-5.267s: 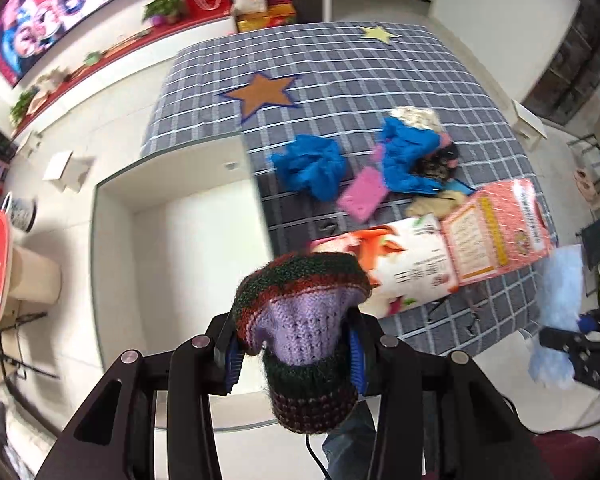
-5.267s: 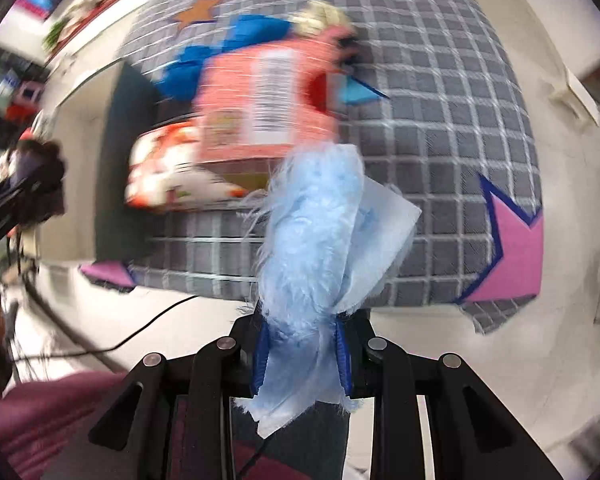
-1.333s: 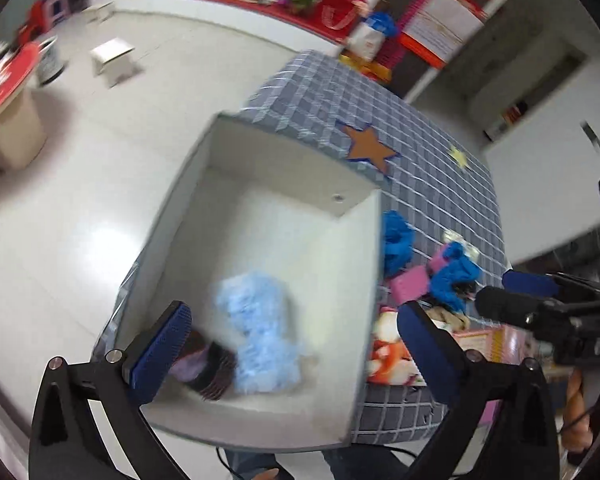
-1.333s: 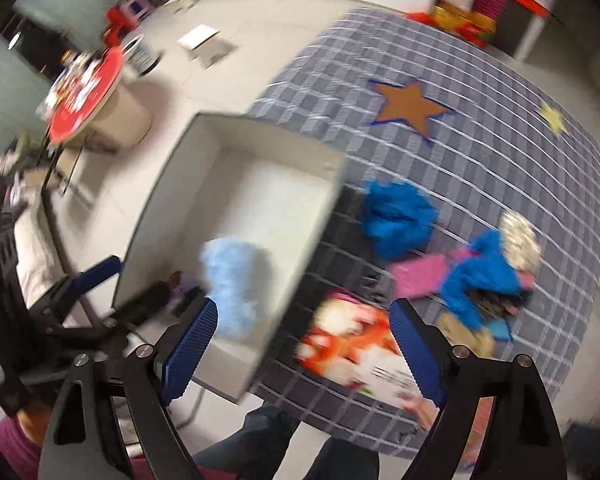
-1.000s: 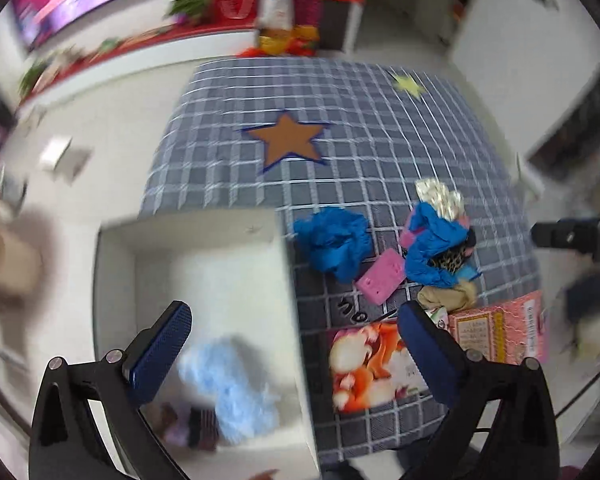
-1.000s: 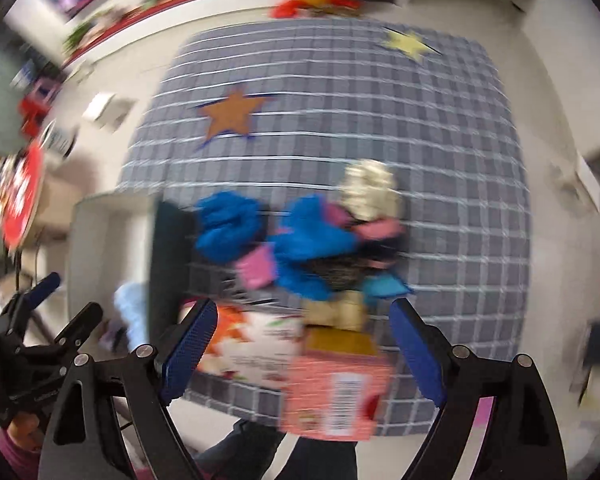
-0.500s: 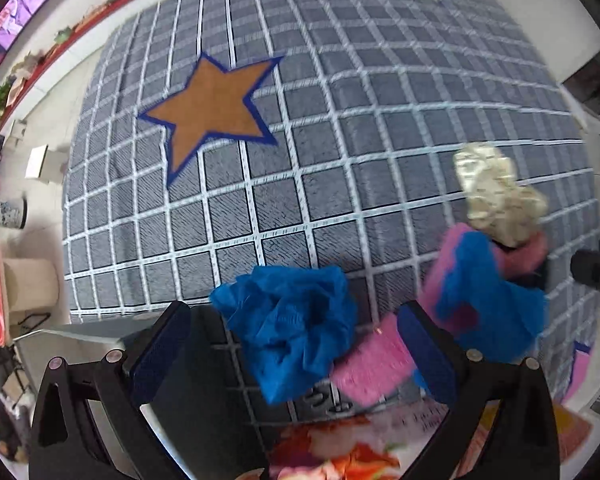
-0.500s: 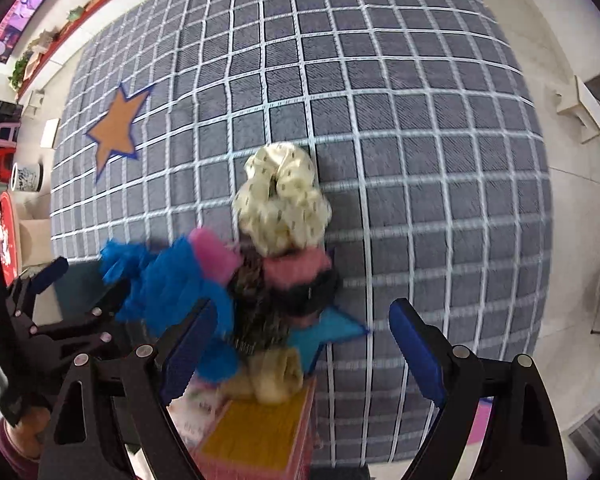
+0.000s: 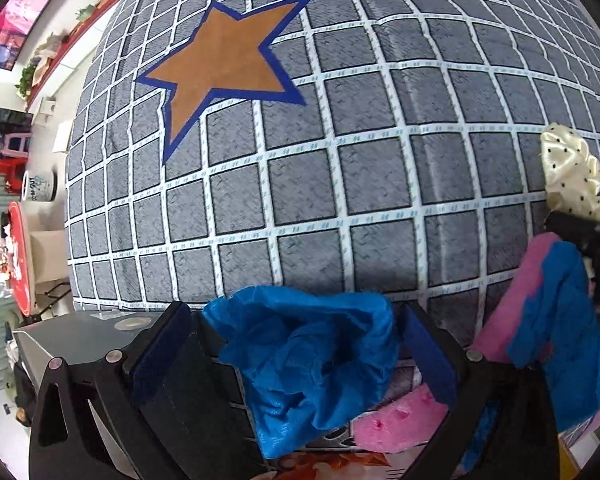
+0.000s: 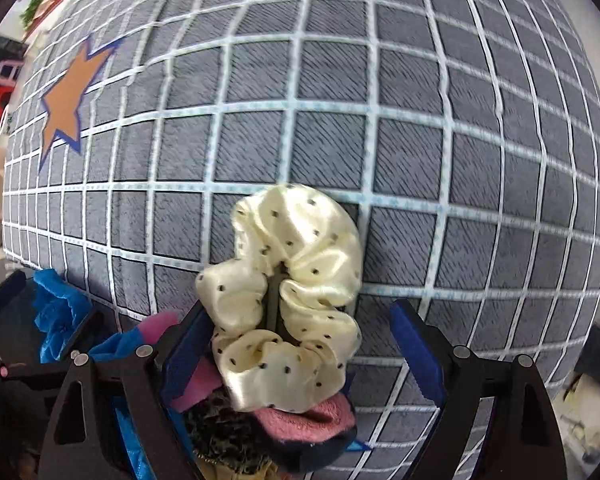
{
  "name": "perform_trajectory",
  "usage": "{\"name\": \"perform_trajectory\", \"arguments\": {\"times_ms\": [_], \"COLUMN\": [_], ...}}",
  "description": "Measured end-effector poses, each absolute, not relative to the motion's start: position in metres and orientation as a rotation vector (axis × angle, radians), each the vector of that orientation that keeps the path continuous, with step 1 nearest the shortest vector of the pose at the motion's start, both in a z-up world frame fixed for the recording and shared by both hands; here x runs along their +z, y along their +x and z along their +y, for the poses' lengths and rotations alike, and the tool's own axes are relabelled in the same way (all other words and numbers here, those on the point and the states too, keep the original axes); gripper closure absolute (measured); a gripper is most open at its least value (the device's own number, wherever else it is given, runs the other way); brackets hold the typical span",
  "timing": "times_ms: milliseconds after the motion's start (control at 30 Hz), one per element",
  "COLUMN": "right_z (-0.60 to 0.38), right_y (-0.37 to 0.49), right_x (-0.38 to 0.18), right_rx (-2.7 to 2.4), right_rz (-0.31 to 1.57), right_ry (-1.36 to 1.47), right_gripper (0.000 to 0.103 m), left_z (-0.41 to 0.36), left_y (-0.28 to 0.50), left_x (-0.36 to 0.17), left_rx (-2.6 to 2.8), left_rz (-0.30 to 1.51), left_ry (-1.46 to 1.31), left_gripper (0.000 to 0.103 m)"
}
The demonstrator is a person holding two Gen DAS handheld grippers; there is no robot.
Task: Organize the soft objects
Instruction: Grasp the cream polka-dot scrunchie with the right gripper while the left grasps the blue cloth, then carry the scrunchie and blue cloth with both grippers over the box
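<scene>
In the left wrist view my left gripper [image 9: 296, 352] is open, its two blue pads on either side of a crumpled bright blue cloth [image 9: 308, 356] on the grey checked mat [image 9: 340, 184]. In the right wrist view my right gripper [image 10: 300, 354] is open around a cream dotted satin scrunchie [image 10: 292, 292], which lies on top of a pile with a dark pink cloth [image 10: 304, 416] and a dark speckled piece [image 10: 228, 444]. The scrunchie also shows in the left wrist view [image 9: 572, 176].
A pink sponge-like pad [image 9: 396, 420] and a blue-and-pink soft item [image 9: 552, 332] lie right of the blue cloth. The grey bin's corner [image 9: 80, 340] is at the lower left. An orange star [image 9: 224, 64] marks the mat. A printed packet [image 9: 332, 468] lies at the near edge.
Both grippers have dropped close to the mat since half a second ago. The left now straddles the blue cloth, the right straddles the scrunchie. Both stay open.
</scene>
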State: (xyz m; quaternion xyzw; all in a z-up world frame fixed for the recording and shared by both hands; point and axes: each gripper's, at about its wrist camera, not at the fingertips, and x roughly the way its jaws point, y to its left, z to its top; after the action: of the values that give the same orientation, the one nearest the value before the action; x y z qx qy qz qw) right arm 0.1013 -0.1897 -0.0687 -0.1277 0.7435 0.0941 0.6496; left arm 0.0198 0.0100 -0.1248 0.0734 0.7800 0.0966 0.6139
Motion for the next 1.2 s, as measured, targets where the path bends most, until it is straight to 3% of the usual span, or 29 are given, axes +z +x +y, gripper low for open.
{"name": "perform_trajectory", "arguments": {"times_ms": [33,100,300,433,567,633,667,700,767,1200], "right_z": [-0.188,-0.176,-0.207,-0.224,-0.249,-0.258,-0.261,-0.266,-0.276,-0.327], "right_y": [0.098,0.095,0.089,0.080,0.070,0.066,0.063,0.060,0.065,0.014], "right_x": [-0.066,-0.061,-0.050,-0.037,-0.025,-0.018,-0.014,-0.009,0.002,0.061], "right_rx": [0.203,0.208,0.176,0.168,0.155,0.151,0.153,0.155,0.156,0.113], "right_rz": [1.662,1.617,1.644,1.631,1.625,1.613,1.607,1.600,1.587,1.542], "right_ry": [-0.343,-0.413,-0.278,-0.231,-0.159,-0.141,-0.130,-0.119,-0.096,0.086], "right_gripper": [0.046,0.077,0.077,0.077,0.077,0.077,0.077,0.077,0.077,0.077], "left_z": [0.007,0.002,-0.008,0.009,0.004,-0.002,-0.007,-0.008,-0.011,-0.055], "left_y": [0.023,0.031,0.030,0.034,0.037,0.035,0.035,0.036,0.039,0.001], "left_x": [-0.123,-0.125,-0.147,-0.157,-0.155,-0.148,-0.143,-0.137,-0.128,-0.006], "left_rx": [0.210,0.200,0.231,0.279,0.266,0.239,0.230,0.215,0.167,0.042], "left_rz": [1.798,1.799,1.903,1.925,1.880,1.856,1.847,1.837,1.824,1.549], "left_ry": [0.166,0.163,0.016,-0.223,-0.282,-0.256,-0.244,-0.230,-0.235,-0.049], "left_gripper": [0.000,0.000,0.000,0.000,0.007,0.018,0.032,0.055,0.087,0.087]}}
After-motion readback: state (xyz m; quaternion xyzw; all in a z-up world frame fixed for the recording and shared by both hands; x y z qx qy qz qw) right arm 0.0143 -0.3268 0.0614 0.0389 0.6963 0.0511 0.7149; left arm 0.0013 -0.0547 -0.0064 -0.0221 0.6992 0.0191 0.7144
